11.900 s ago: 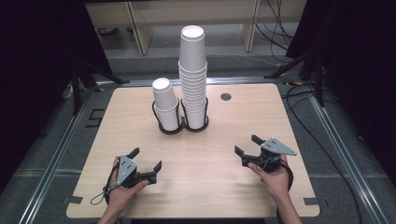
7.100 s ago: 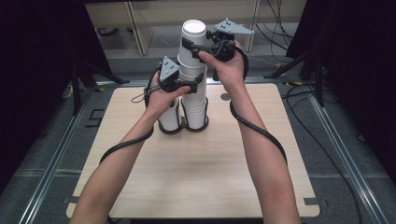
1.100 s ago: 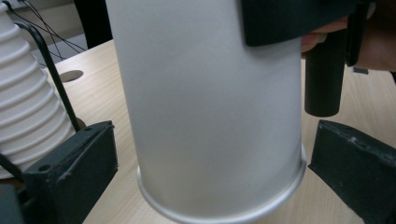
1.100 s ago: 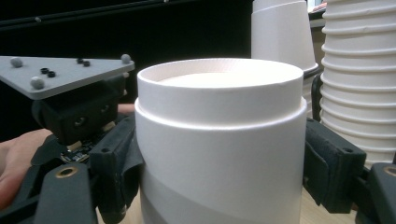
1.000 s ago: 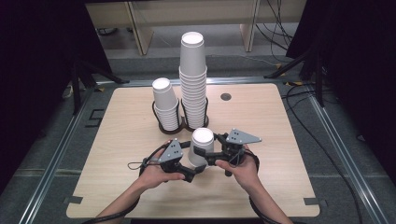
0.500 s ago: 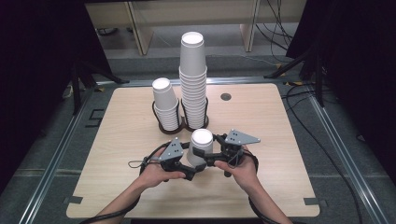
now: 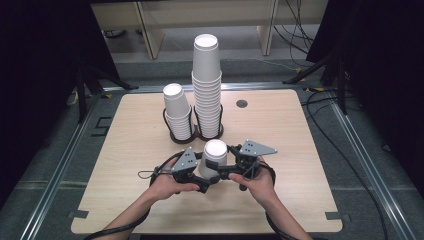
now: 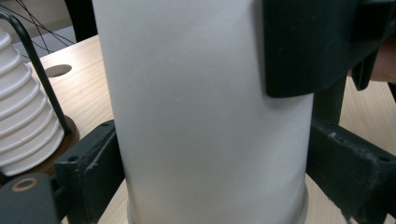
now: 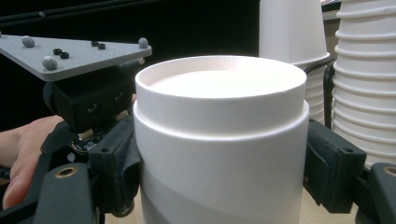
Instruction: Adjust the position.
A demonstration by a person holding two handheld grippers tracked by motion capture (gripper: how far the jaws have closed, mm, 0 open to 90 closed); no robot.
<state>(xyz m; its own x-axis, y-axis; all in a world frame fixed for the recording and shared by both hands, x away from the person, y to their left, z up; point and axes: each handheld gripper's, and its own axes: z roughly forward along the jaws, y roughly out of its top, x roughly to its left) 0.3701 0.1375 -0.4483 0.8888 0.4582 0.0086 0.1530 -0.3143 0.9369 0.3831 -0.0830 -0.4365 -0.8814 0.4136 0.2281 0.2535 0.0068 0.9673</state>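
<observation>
- High view: upside-down white paper cups [image 7: 214, 159], nested, on the wooden table [image 7: 310, 150], just in front of two cup stacks [image 7: 207, 90] in ring holders.
- Left gripper [image 7: 201, 176]: jaws just closing, clamped on the lower cup.
- Right gripper [image 7: 231, 161]: clamped on the upper cup.

Two hand-held black claws — bare forearms, no sleeves

Left claw [image 7: 199, 176] and right claw [image 7: 231, 169] have chunky black jaws with brass-ringed pivots; each carries a grey three-cornered plate [image 9: 70, 55] studded with small screws — black cables [image 7: 152, 172] trail back.
</observation>
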